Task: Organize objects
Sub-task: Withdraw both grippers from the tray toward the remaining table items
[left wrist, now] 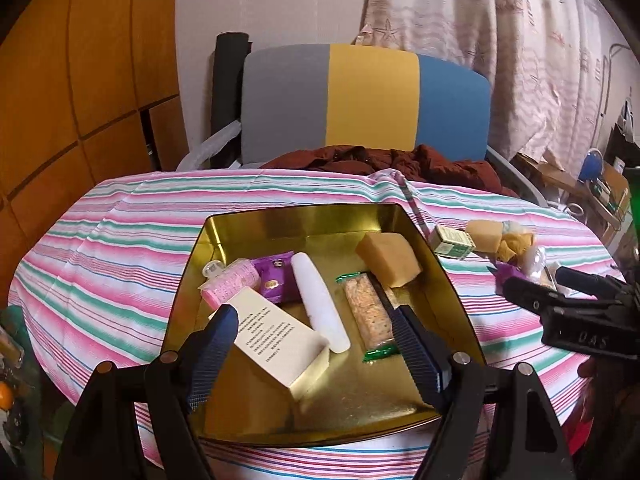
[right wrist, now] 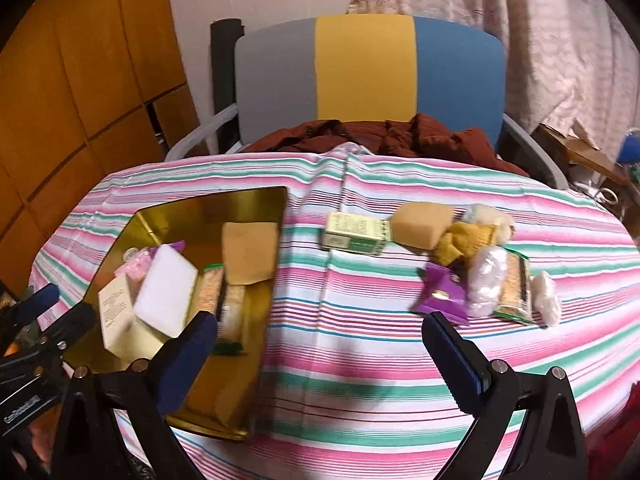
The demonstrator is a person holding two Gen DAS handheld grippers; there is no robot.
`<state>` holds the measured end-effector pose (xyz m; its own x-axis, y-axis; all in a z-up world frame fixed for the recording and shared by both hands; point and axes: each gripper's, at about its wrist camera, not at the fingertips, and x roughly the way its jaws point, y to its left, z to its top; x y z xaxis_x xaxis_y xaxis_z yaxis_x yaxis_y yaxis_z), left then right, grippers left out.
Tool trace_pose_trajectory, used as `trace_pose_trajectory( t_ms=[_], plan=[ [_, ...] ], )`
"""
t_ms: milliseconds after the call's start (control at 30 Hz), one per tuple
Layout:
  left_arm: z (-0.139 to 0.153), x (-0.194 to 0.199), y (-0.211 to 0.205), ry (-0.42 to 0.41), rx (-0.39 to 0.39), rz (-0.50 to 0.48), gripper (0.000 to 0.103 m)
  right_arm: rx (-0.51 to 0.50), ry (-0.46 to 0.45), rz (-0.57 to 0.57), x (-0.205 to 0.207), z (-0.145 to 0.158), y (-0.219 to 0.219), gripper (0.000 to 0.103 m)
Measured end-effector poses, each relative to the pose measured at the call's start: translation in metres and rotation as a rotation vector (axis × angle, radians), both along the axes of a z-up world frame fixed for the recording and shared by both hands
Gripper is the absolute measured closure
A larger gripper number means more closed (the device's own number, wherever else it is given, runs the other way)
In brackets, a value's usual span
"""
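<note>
A gold tin [left wrist: 280, 224] sits on the striped tablecloth. In it lie a white printed box [left wrist: 280, 344], a white oval piece [left wrist: 320, 304], a cracker bar [left wrist: 368, 316], a tan sponge [left wrist: 388, 260], a purple packet [left wrist: 274, 276] and a pink bottle [left wrist: 230, 284]. My left gripper [left wrist: 314, 320] hovers open over the tin's near side, its left finger beside the box. My right gripper [right wrist: 320, 322] is open above bare cloth, right of the tin [right wrist: 208, 208]. Beyond it lie a green box [right wrist: 356, 236], a sponge [right wrist: 420, 224], a purple packet [right wrist: 442, 296] and a cracker bar [right wrist: 514, 288].
A yellow cloth [right wrist: 464, 244] and clear plastic bundles [right wrist: 486, 280] lie among the loose items. A chair [right wrist: 360, 72] with a dark red jacket [right wrist: 400, 136] stands behind the table. Wooden panels are at the left, a curtain at the right.
</note>
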<state>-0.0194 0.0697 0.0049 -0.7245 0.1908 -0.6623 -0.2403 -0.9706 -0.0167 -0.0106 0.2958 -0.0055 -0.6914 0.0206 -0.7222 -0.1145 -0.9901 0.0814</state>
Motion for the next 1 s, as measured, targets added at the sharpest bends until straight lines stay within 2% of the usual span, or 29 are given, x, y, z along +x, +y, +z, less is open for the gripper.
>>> trace_pose_trajectory(
  t_ms=[500,667,900,1000],
  plan=[
    [-0.005,0.006,0.028,-0.01,-0.033,-0.083,0.022,0.035,0.01,-0.171,0.005,0.012,0.082,0.0],
    [-0.006,0.007,0.033,-0.015,-0.006,-0.129,0.022,0.031,0.018,-0.235,0.007,0.018,0.112,0.0],
    [-0.005,-0.001,0.038,-0.055,0.036,-0.159,0.022,0.009,0.025,-0.37,0.004,0.016,0.18,0.0],
    [-0.004,-0.004,0.047,-0.054,0.017,-0.186,0.022,-0.038,0.028,-0.448,0.006,0.005,0.211,0.0]
  ],
)
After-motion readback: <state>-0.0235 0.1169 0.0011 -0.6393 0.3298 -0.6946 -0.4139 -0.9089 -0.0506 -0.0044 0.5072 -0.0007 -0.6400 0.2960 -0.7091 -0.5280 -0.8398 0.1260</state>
